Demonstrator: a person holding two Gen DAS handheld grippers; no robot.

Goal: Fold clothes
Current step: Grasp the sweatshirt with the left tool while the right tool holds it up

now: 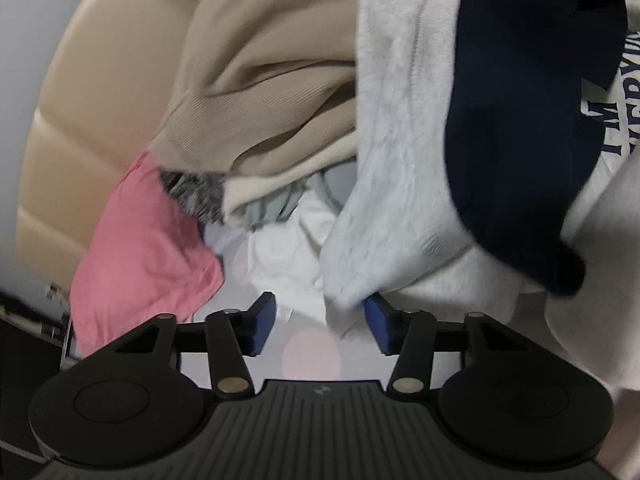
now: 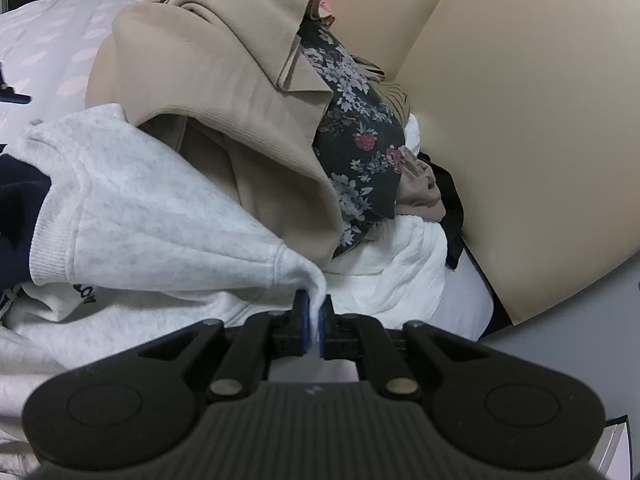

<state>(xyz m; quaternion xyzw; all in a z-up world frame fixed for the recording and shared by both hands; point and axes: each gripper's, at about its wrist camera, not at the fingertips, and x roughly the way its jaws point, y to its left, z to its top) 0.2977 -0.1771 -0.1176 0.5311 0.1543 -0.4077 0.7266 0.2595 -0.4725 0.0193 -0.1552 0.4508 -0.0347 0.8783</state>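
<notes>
**Getting one sweatshirt out of the pile**

The right gripper [image 2: 315, 322] has its jaws pressed together on a corner of the light grey sweatshirt [image 2: 152, 216]. The left gripper [image 1: 320, 322] has its jaws wide apart. A fold of the same sweatshirt [image 1: 400, 184] touches its right pad [image 1: 376, 322], but nothing is pinched yet.

I think this is the start of the job: picking one piece and pulling it free. The sweatshirt lies on the front of a heap on the bed, with its navy lining [image 1: 528, 120] showing. Next, the left gripper needs to close on another edge, so both can lift and spread it flat.

There is no basket or box here. The clothes just sit in a loose pile: a tan top [image 2: 208, 92], a flowery dark cloth [image 2: 356, 140], a pink piece [image 1: 144, 240] and a white one [image 2: 392, 268], against the cream headboard [image 2: 520, 120].
</notes>
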